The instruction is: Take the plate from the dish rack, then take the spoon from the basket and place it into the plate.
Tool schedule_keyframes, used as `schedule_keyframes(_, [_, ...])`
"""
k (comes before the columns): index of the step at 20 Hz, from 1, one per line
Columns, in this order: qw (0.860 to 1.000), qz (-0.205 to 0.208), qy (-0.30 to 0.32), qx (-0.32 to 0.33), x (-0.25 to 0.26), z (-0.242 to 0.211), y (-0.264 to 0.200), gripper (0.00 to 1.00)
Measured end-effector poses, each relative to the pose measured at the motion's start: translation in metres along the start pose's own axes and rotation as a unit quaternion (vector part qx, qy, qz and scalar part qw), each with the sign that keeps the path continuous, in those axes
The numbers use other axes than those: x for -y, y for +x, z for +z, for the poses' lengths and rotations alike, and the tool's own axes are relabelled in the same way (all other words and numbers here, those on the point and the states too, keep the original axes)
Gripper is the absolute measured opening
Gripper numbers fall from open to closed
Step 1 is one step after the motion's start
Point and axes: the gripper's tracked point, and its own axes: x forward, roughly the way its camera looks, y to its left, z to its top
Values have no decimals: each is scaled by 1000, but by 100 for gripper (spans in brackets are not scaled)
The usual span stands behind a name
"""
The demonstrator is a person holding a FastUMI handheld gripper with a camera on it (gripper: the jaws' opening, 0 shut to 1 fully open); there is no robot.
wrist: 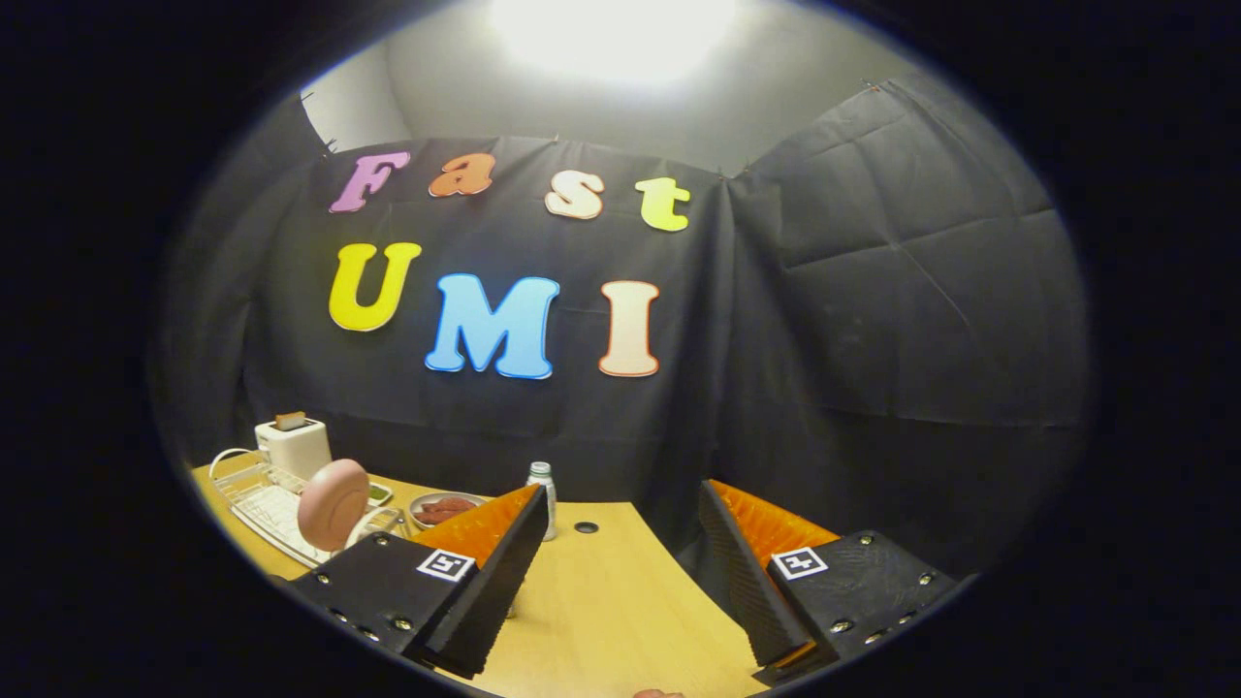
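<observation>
A pale wooden worktop (601, 601) runs under the view, with black cloth walls behind it. Nearest, the tool (620, 572) hangs above the wood with its 2 fingers spread wide and nothing between them. Beyond the left finger, a pink plate (332, 504) stands upright in a white dish rack (267, 509). Near the rack sit a bowl (444, 507) and a small bottle (543, 490). Farthest back, a white toaster (293, 446) stands against the cloth.
</observation>
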Motion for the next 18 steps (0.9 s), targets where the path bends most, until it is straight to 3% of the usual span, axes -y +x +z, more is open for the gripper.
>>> schedule_keyframes(6, [990,139,5,-17,-129,33,17,96])
schedule_keyframes(10, [972,216,31,-89,-213,15,44,96])
schedule_keyframes(13, [958,233,42,-162,-255,-17,67,96])
schedule_keyframes(18, [923,243,47,-295,-302,-73,104,96])
